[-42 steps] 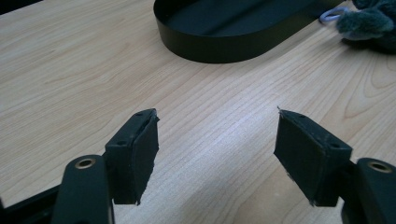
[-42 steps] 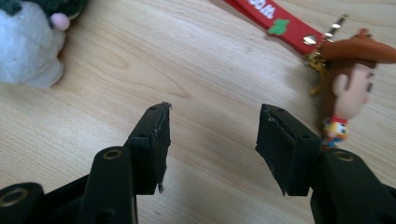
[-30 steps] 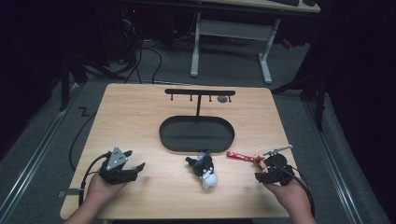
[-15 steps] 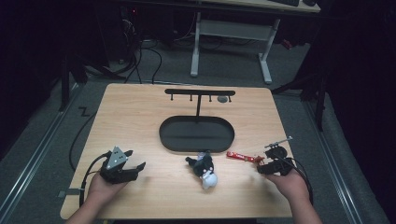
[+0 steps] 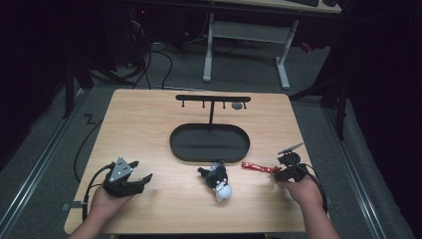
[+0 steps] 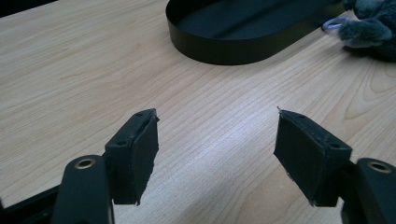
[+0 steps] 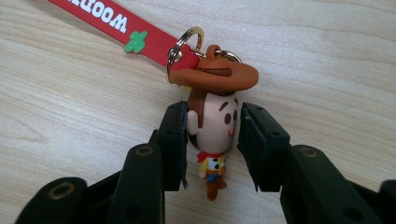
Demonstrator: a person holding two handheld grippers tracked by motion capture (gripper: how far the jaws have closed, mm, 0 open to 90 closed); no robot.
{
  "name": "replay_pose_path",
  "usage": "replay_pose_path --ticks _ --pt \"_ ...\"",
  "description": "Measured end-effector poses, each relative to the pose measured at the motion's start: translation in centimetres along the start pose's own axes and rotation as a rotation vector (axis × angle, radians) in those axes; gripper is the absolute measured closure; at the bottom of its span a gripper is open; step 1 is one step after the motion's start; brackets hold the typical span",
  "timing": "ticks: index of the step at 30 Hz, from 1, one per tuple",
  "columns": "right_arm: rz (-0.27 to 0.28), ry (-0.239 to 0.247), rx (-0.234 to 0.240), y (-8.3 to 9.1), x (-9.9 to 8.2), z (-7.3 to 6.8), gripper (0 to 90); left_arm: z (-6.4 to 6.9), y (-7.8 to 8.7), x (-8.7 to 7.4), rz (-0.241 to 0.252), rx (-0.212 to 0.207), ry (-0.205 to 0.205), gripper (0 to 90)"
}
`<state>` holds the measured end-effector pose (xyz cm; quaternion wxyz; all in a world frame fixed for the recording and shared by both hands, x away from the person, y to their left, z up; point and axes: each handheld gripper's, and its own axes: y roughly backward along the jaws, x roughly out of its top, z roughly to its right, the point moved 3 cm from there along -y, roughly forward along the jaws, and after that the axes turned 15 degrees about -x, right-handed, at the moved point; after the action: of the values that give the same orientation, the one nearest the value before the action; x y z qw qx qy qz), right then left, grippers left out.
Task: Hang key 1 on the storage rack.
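A small cowboy figure (image 7: 212, 126) on a key ring with a red strap (image 7: 112, 23) lies on the wooden table. My right gripper (image 7: 212, 140) has just been closing, and its pads now press on both sides of the figure's head. In the high view that gripper (image 5: 279, 172) is at the table's right front, with the red strap (image 5: 254, 167) lying to its left. My left gripper (image 5: 143, 180) rests at the left front. It stands open (image 6: 215, 149) above bare wood with nothing between its jaws.
A black oval tray (image 5: 174, 144) sits mid-table, and its wall (image 6: 224, 51) shows in the left gripper view. Behind it stands a black T-shaped hook rack (image 5: 211, 99). A grey-and-white plush toy (image 5: 219, 181) lies in front of the tray, also seen as the plush (image 6: 369, 28).
My right hand moved slightly right and down toward the table, and its gripper now sits at the end of the red strap. The left hand stayed put.
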<state>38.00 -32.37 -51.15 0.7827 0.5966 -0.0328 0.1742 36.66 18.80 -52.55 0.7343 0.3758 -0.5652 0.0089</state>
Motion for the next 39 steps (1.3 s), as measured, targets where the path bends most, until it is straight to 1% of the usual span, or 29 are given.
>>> replay_pose_path --ticks 4,7,10,11,14,15,17,18,19,20,21,22,23,24,26,27,28,30,32,33,35,36,37,38,39 --pt "-0.014 0.007 -0.001 -0.3 0.4 -0.1 63.5 0.2 0.0 -0.1 -0.007 -0.003 -0.010 30.5" --pt "-0.028 0.013 0.005 -0.6 0.6 -0.2 63.8 0.1 0.1 0.0 -0.001 -0.005 -0.007 30.5" --pt "-0.041 0.018 0.003 -0.8 0.7 -0.2 64.4 0.1 0.0 -0.1 -0.010 -0.003 -0.015 30.5" --pt "-0.033 0.014 0.012 -0.9 0.8 -0.2 65.3 0.2 0.0 -0.1 -0.014 -0.004 -0.018 30.5" --pt "-0.038 0.018 0.006 -0.8 0.8 -0.2 66.9 0.4 0.0 -0.1 -0.022 -0.001 -0.025 30.5" --pt "-0.025 0.019 0.023 -0.5 0.7 -0.2 67.1 0.5 0.0 -0.3 -0.026 -0.003 -0.024 30.6" --pt "-0.025 0.022 0.027 -0.4 0.7 -0.2 67.1 0.6 0.0 -0.4 -0.032 -0.001 -0.029 30.6" --pt "-0.035 0.045 0.022 0.4 0.7 -0.1 67.2 0.7 0.2 -0.4 -0.032 0.005 -0.029 30.6" --pt "-0.026 0.053 0.027 0.7 0.7 -0.1 67.2 0.7 0.3 -0.4 -0.026 0.005 -0.025 30.6" --pt "-0.026 0.053 0.027 0.7 0.7 -0.1 67.2 0.7 0.3 -0.4 -0.026 0.005 -0.025 30.6" --pt "-0.015 0.053 0.034 1.1 0.7 -0.1 67.2 0.7 0.4 -0.5 -0.027 0.004 -0.021 30.6" --pt "-0.008 0.056 0.052 2.0 0.7 -0.2 67.2 0.7 0.5 -0.6 -0.028 0.009 -0.022 30.6" --pt "-0.008 0.056 0.052 2.0 0.7 -0.2 67.2 0.7 0.5 -0.6 -0.028 0.009 -0.022 30.6" --pt "-0.002 0.071 0.060 2.9 0.7 -0.4 67.2 0.7 0.7 -0.6 -0.025 0.013 -0.019 30.6" --pt "-0.001 0.093 0.058 3.6 0.8 -0.5 67.2 0.6 0.9 -0.6 -0.018 0.015 -0.012 30.6" --pt "-0.001 0.093 0.058 3.6 0.8 -0.5 67.2 0.6 0.9 -0.6 -0.018 0.015 -0.012 30.6" --pt "0.004 0.113 0.057 4.4 0.9 -0.6 67.2 0.5 0.9 -0.6 -0.016 0.014 -0.008 30.6" --pt "0.012 0.109 0.063 5.1 1.0 -0.6 67.2 0.5 0.8 -0.6 -0.016 0.015 -0.008 30.6" --pt "0.018 0.107 0.062 5.4 1.0 -0.6 67.2 0.6 0.7 -0.6 -0.025 0.009 -0.015 30.6" --pt "0.024 0.094 0.075 6.0 1.0 -0.5 67.2 0.7 0.6 -0.6 -0.028 0.008 -0.023 30.6" --pt "0.023 0.092 0.076 6.3 1.1 -0.4 67.2 0.7 0.6 -0.5 -0.027 0.006 -0.023 30.6" --pt "0.035 0.081 0.095 7.1 1.2 -0.3 67.2 0.8 0.5 -0.5 -0.031 0.005 -0.026 30.5" --pt "0.035 0.081 0.095 7.1 1.2 -0.3 67.2 0.8 0.5 -0.5 -0.031 0.005 -0.026 30.5" --pt "0.036 0.077 0.090 7.8 1.5 -0.2 67.2 0.7 0.5 -0.5 -0.031 0.004 -0.027 30.5" --pt "0.036 0.077 0.090 7.8 1.5 -0.2 67.2 0.7 0.5 -0.5 -0.031 0.004 -0.027 30.5"
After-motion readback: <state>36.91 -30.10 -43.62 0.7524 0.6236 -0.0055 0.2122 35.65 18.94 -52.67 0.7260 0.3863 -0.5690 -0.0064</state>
